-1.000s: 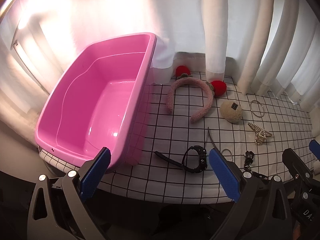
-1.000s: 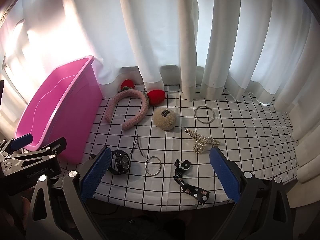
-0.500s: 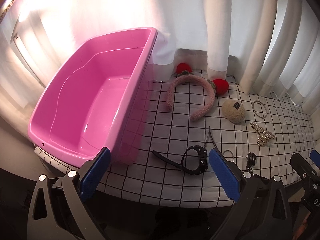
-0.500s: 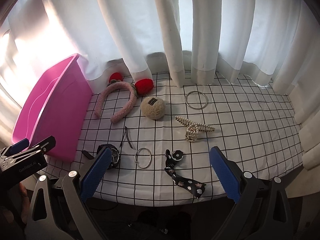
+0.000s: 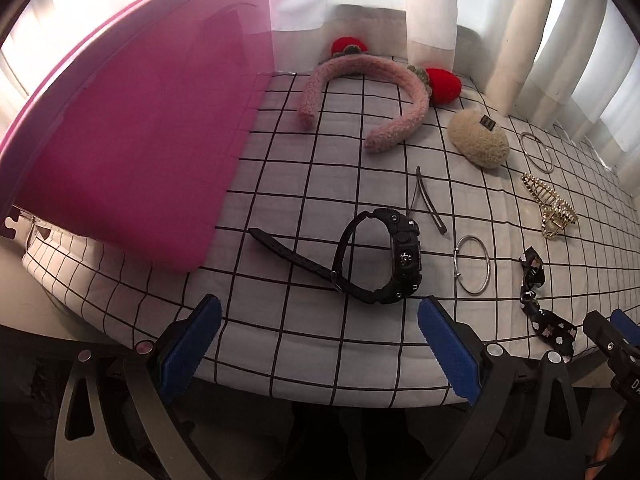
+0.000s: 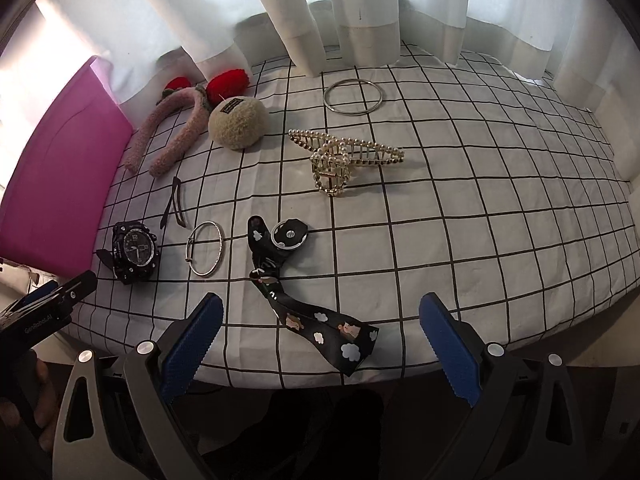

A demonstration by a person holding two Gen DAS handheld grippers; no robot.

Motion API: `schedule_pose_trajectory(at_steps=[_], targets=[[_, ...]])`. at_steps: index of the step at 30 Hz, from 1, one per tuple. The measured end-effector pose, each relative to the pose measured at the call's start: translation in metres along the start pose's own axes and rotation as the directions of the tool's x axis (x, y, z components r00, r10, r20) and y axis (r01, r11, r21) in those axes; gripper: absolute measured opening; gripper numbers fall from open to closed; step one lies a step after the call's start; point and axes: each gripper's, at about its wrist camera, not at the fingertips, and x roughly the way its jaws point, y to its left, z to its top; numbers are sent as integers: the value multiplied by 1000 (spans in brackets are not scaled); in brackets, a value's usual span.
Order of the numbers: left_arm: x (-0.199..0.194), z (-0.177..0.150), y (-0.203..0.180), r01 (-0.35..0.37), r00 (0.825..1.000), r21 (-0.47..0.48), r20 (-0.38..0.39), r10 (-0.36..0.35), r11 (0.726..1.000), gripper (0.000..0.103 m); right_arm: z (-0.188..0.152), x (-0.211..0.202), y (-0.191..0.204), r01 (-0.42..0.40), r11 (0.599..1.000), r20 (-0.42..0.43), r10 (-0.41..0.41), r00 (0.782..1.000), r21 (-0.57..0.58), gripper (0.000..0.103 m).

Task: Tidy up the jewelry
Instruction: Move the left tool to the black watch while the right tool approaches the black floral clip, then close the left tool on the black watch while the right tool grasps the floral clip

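On the checked cloth lie a black watch (image 5: 394,258) (image 6: 134,250), a small silver bangle (image 5: 474,258) (image 6: 206,248), a black patterned ribbon clip (image 6: 288,256) (image 5: 534,292), a pearl claw clip (image 6: 344,156) (image 5: 550,206), a large silver ring (image 6: 353,96) (image 5: 537,152), a beige plush ball (image 6: 238,122) (image 5: 478,140), a pink headband with red strawberries (image 5: 360,92) (image 6: 172,136) and a thin black hair clip (image 5: 426,200) (image 6: 174,202). My left gripper (image 5: 320,350) hangs open just before the watch. My right gripper (image 6: 322,346) is open, above the ribbon's tail.
A pink tub (image 5: 128,148) (image 6: 60,184) stands at the left of the table. White curtains (image 6: 340,12) close off the back and right. The table's front edge (image 5: 320,376) runs right under both grippers. A hand (image 6: 28,396) holds the left tool.
Both grippers have dropped lower and moved in toward the table; the left one has swung right from the tub to the watch. Nothing on the cloth has moved.
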Motion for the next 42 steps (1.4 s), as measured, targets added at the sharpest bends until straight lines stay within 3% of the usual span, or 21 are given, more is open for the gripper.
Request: schedule_pose_trajectory(at_steps=[9, 22, 26, 30, 32, 37, 39, 42], targets=[[40, -1, -14, -14, 1000, 7, -16, 14, 1000, 97, 2, 58, 20, 32, 982, -62, -44, 997, -187, 94], [52, 10, -19, 41, 998, -32, 39, -40, 999, 98, 1, 77, 29, 65, 966, -24, -73, 997, -250, 94], [60, 16, -28, 13, 998, 0, 60, -13, 1000, 97, -2, 78, 27, 72, 967, 4, -73, 997, -244, 94], [80, 18, -32, 2, 1000, 19, 5, -2, 1000, 97, 0, 79, 29, 74, 965, 36, -67, 997, -251, 94], [82, 17, -25, 40, 999, -22, 16, -39, 999, 98, 1, 78, 28, 75, 965, 45, -66, 997, -251, 94], [82, 17, -26, 32, 999, -25, 44, -31, 999, 97, -3, 74, 29, 78, 966, 37, -71, 997, -248, 94], [81, 16, -26, 37, 998, -20, 44, -36, 999, 96, -1, 74, 31, 78, 967, 24, -74, 997, -244, 94], [76, 15, -28, 48, 997, 3, 60, -48, 999, 82, -1, 73, 31, 68, 966, 24, -64, 998, -249, 93]])
